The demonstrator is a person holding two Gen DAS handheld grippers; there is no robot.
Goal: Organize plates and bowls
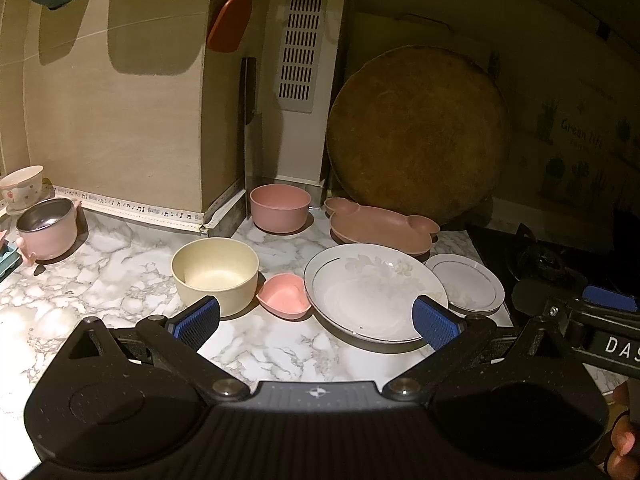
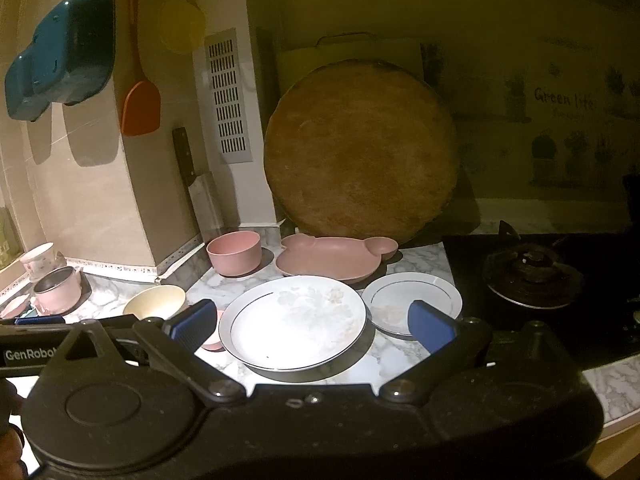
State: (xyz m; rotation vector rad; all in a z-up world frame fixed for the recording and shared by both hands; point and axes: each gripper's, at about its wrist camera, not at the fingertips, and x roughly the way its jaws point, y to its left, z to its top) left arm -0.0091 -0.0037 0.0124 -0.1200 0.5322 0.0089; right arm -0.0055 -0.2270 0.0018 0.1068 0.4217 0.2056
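On the marble counter [image 1: 100, 280] lie a large white floral plate [image 1: 372, 292] [image 2: 292, 322], a small white plate [image 1: 466, 282] [image 2: 412, 300], a pink animal-shaped plate [image 1: 380, 224] [image 2: 332, 258], a pink bowl [image 1: 280, 206] [image 2: 234, 252], a cream bowl [image 1: 216, 272] [image 2: 154, 302] and a small pink heart dish [image 1: 284, 294]. My left gripper [image 1: 316, 326] hovers open over the counter's front, its fingers on either side of the heart dish and large plate. My right gripper [image 2: 312, 326] is open above the large plate, holding nothing.
A round wooden board [image 1: 416, 132] [image 2: 360, 148] leans on the back wall. A black gas stove [image 2: 532, 276] lies at the right. A steel-lined pink pot [image 1: 46, 226] and a floral cup [image 1: 22, 184] stand far left. A knife [image 2: 194, 184] and an orange spatula [image 2: 140, 96] are on the wall.
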